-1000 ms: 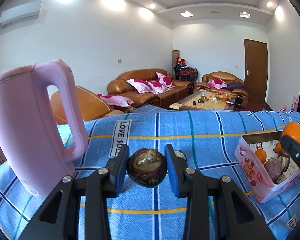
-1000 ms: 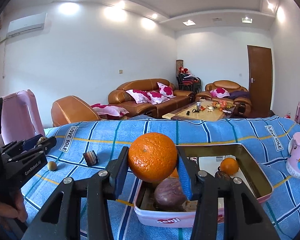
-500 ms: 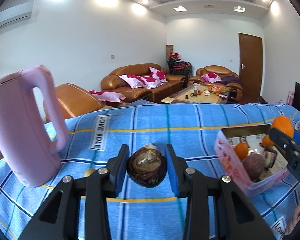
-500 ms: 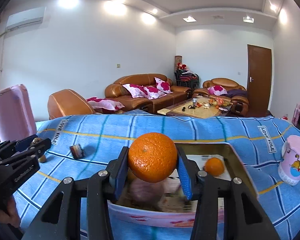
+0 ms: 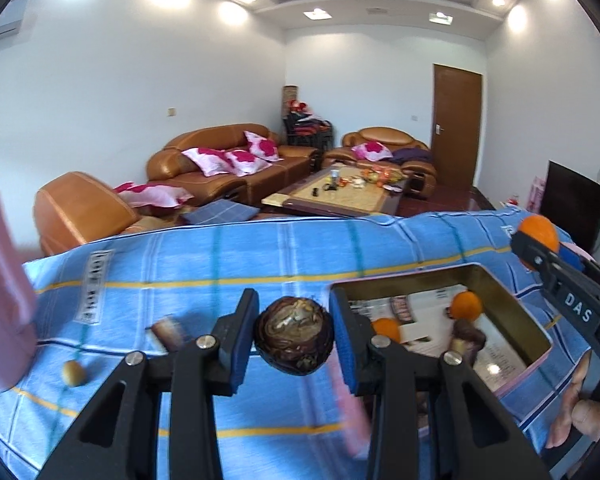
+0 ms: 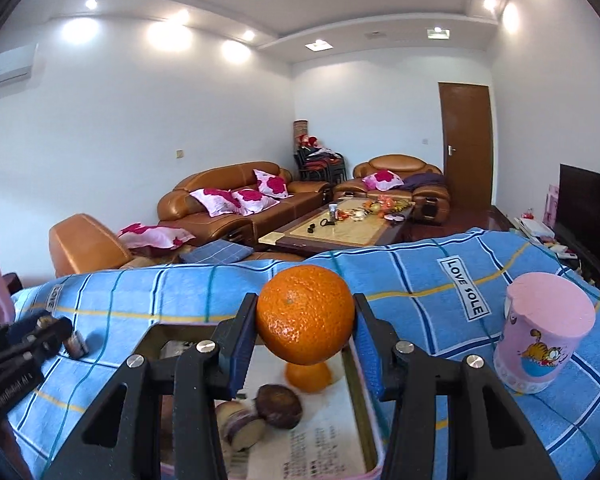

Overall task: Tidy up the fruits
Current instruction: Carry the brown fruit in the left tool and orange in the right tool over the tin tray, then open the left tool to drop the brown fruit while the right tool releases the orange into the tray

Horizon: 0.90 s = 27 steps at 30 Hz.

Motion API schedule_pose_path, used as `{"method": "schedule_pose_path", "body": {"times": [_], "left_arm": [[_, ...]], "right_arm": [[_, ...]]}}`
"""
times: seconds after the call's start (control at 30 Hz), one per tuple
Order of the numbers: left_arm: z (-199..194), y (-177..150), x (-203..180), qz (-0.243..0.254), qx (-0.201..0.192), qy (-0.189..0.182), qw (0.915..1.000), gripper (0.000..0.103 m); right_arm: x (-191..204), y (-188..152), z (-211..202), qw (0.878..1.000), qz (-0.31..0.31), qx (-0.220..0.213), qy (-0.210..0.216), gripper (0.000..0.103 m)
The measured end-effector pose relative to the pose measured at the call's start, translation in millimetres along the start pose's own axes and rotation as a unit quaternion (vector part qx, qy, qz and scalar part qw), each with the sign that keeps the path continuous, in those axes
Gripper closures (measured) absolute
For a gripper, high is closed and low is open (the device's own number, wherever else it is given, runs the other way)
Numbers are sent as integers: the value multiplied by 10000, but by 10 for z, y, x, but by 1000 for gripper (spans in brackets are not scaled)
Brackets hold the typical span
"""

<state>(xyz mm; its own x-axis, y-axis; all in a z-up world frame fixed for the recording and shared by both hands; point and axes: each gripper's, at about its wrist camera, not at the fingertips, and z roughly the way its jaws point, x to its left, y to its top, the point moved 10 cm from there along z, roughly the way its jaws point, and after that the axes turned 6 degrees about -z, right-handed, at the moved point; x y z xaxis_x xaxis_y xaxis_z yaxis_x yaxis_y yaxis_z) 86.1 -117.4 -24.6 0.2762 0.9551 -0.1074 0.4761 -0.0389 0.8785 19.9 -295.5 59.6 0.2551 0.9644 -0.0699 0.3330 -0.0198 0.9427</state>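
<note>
in tin (image 6: 356,376): two oranges, dark fruits; your right gripper (image 6: 305,344) clasps an orange (image 6: 305,314), left gripper (image 5: 294,336) a brown fruit (image 5: 294,336); small fruit (image 5: 74,373) left on cloth

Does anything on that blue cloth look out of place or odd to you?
Two bits lie loose on the blue cloth, outside the tin: a small yellowish fruit near the pink jug and a brown piece beside it. The fruit in the left gripper looks dark and wrinkled, unlike the smooth orange.
</note>
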Motion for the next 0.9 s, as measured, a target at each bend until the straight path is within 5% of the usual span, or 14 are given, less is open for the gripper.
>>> {"method": "schedule_pose_path", "body": {"times": [0.37,0.9], "left_arm": [[361,-162,-764,80,524,-341,9980,65],[419,-249,-785,243,767,-254,9964,64]], "right_arm": [[-69,-104,222,9985,154,467,251,55],[85,-402,454,9888,373,1221,767,54]]}}
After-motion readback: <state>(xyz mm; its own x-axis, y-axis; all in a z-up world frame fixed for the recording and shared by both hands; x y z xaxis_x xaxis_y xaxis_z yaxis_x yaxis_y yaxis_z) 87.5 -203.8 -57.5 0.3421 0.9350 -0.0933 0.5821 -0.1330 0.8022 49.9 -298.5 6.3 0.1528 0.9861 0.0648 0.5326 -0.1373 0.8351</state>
